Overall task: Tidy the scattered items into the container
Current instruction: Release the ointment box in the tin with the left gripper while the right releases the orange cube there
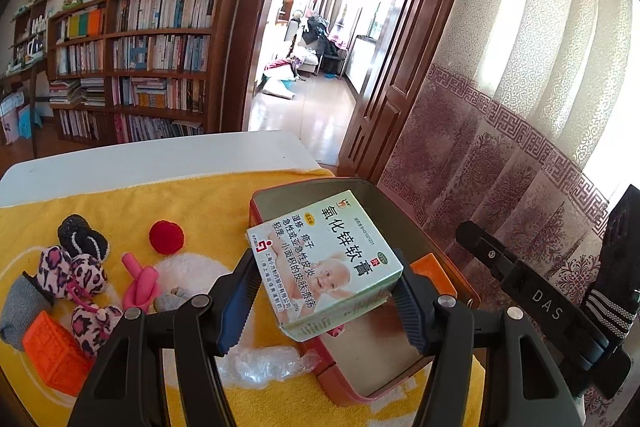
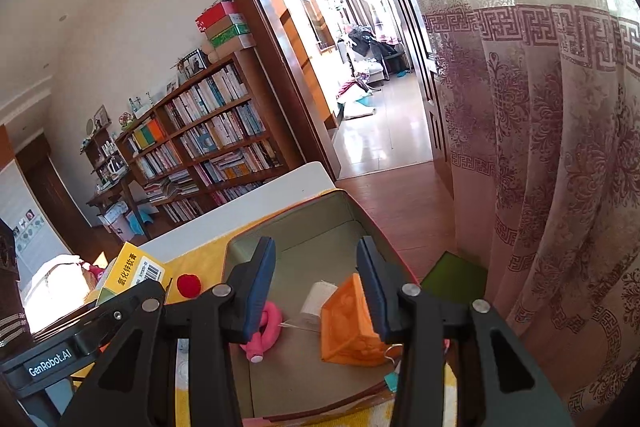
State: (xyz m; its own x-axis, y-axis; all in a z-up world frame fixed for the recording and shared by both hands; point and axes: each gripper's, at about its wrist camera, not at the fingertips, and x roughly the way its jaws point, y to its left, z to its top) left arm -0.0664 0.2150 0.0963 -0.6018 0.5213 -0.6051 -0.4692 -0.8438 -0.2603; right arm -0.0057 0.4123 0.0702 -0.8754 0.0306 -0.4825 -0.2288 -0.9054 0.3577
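A pale green cardboard ointment box (image 1: 326, 263) is clamped by the left tool (image 1: 326, 307) above the red rectangular tin (image 1: 344, 393) — the right tool (image 2: 316, 291) is held wide open, empty.

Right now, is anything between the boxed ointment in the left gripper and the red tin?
Nothing visible blocks it. The left gripper holds the green-and-white ointment carton over the open red metal tin, whose floor below looks bare beside the orange block.

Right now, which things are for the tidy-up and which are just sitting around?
For the job:
- ointment box in left tool
- red tin
- red pompom
- leopard hearts
- orange block

Just lying about:
- bookshelf
- curtain
- yellow towel
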